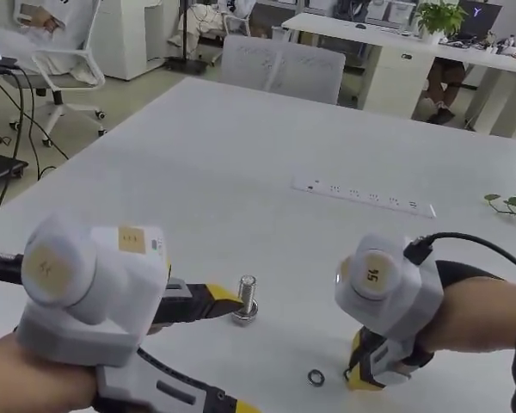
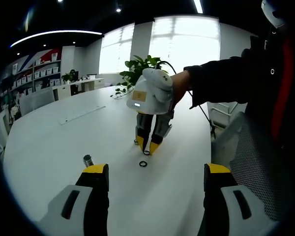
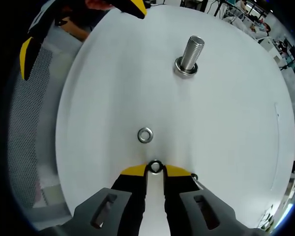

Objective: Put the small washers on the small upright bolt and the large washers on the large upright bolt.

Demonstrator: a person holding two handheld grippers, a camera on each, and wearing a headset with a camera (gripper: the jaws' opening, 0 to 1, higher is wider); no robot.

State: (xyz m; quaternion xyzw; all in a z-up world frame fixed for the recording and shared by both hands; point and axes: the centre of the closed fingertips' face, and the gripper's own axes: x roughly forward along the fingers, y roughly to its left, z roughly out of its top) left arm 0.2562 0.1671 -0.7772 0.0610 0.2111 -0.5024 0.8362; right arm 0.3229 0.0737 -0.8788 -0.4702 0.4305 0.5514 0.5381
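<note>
White worktable point(image 1: 198, 172) in an open office, mostly bare surface.

Right gripper point(image 3: 155, 169): pointed down at the tabletop at the near edge, jaws pinched on a washer point(image 3: 155, 166). The ring sits right at the yellow tips, one tip on each side. Can't tell whether it's a small or a large one, or whether it's off the surface yet.

Loose washer point(image 3: 145, 135): flat on the table just beyond the right gripper's tips, roughly in line with the jaw gap and not touching them. The left gripper view shows it next to the right gripper's tips too.

Upright bolt point(image 3: 191, 51): stands threaded end up, further along the same line and well clear of the right jaws. There's a wider ring at its base, either a washer or the bolt head. Can't tell which.

Left gripper point(image 2: 156, 172): jaws wide apart with nothing between them. In the head view one yellow tip is just beside the bolt's base, contact unclear. In its own view the bolt sits just outside the left-hand jaw, not in the gap, and the gap points toward the right gripper and the loose washer.

Further back is a white power strip point(image 1: 365, 196) lying flat mid-table, with a plant sprig point(image 1: 514, 202) at the right edge. A grey office chair point(image 1: 279, 69) is at the far side.
</note>
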